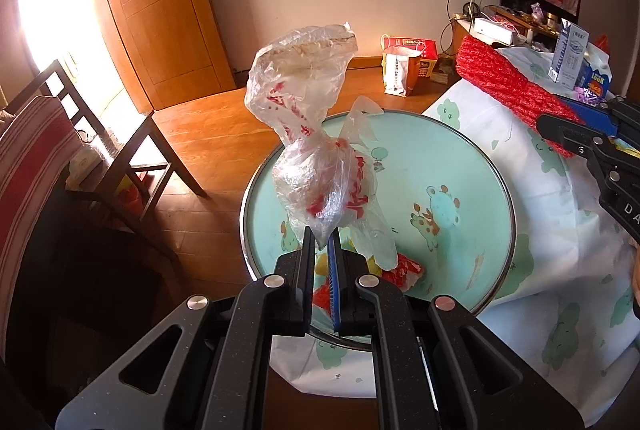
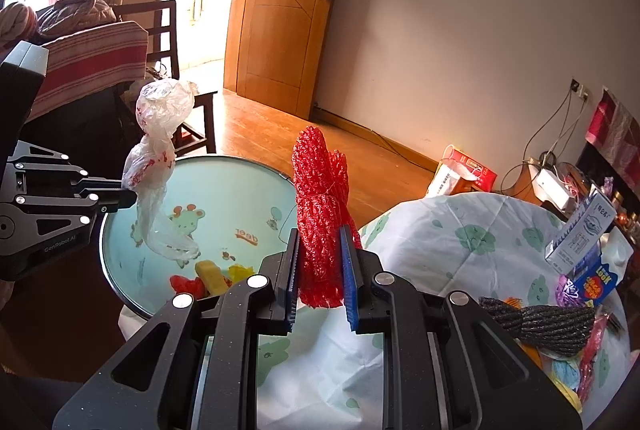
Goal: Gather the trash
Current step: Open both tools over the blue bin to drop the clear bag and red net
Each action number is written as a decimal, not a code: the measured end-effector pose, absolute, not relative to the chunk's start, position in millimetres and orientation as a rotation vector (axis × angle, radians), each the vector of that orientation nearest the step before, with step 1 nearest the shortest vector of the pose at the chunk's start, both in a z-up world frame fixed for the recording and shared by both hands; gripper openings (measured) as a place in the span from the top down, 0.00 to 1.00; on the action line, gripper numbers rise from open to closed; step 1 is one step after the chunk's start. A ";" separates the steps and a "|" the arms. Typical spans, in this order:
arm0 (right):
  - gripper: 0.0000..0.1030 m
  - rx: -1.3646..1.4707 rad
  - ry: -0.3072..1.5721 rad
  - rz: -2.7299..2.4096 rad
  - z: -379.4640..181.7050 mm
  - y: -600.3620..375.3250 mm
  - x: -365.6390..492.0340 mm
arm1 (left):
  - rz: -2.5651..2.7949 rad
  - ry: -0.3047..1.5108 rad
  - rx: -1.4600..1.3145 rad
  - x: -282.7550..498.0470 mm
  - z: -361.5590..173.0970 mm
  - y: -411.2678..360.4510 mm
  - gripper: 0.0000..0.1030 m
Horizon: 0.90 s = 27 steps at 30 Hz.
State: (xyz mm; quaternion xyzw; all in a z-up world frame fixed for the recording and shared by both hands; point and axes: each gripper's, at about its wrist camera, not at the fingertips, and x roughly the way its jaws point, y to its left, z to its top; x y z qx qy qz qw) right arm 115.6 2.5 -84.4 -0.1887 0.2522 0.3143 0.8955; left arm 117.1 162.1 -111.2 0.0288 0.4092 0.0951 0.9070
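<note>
Your left gripper (image 1: pixel 322 242) is clamped on the plastic bag (image 1: pixel 312 150) above the round table (image 1: pixel 460 166). Your right gripper (image 2: pixel 320 270) pinches the red mesh bundle (image 2: pixel 322 206) just off that table's rim, over the white cloth (image 2: pixel 440 250), with open floor (image 1: pixel 208 134) beyond.

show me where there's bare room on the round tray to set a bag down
The far half of the round tray, from the deer print to the far rim, is bare. The near edge is crowded with red and yellow wrappers, under the hanging clear plastic bag. The right end of the covered table holds cartons.
</note>
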 end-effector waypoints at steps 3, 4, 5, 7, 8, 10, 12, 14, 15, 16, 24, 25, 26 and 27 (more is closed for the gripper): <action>0.81 -0.396 0.523 0.659 -84.6 5.5 115.4 | 0.197 0.847 0.057 116.8 -112.2 164.3 0.94; 0.81 -0.397 0.523 0.660 -84.8 5.4 115.6 | 0.196 0.848 0.056 117.0 -111.9 164.4 0.94; 0.81 -0.398 0.523 0.662 -85.1 6.0 115.6 | 0.196 0.849 0.056 117.8 -111.2 162.9 0.94; 0.81 -0.399 0.524 0.665 -85.6 7.5 115.5 | 0.195 0.849 0.055 117.7 -111.0 163.5 0.94; 0.81 -0.399 0.526 0.666 -86.2 8.1 115.6 | 0.195 0.849 0.055 117.6 -110.9 163.5 0.94; 0.81 -0.402 0.526 0.668 -87.0 8.9 115.4 | 0.197 0.849 0.055 117.6 -111.0 164.2 0.94; 0.81 -0.404 0.528 0.671 -87.9 9.8 115.2 | 0.196 0.848 0.053 117.6 -111.0 164.8 0.94; 0.81 -0.405 0.529 0.673 -88.3 10.6 114.7 | 0.195 0.848 0.053 117.5 -111.3 165.3 0.94; 0.81 -0.405 0.529 0.674 -88.4 10.9 114.6 | 0.194 0.848 0.052 117.6 -111.3 165.3 0.94; 0.81 -0.406 0.529 0.673 -88.4 10.8 114.5 | 0.194 0.848 0.052 117.4 -111.3 164.9 0.94; 0.81 -0.410 0.529 0.677 -89.8 12.1 113.0 | 0.194 0.847 0.051 117.4 -111.0 164.9 0.94; 0.81 -0.409 0.529 0.677 -89.8 12.1 112.9 | 0.193 0.846 0.052 117.5 -110.9 164.6 0.94; 0.81 -0.410 0.529 0.677 -89.9 12.3 112.9 | 0.192 0.846 0.053 117.2 -110.8 164.2 0.94; 0.81 -0.411 0.529 0.677 -89.8 12.2 113.0 | 0.191 0.845 0.052 117.4 -110.8 164.0 0.94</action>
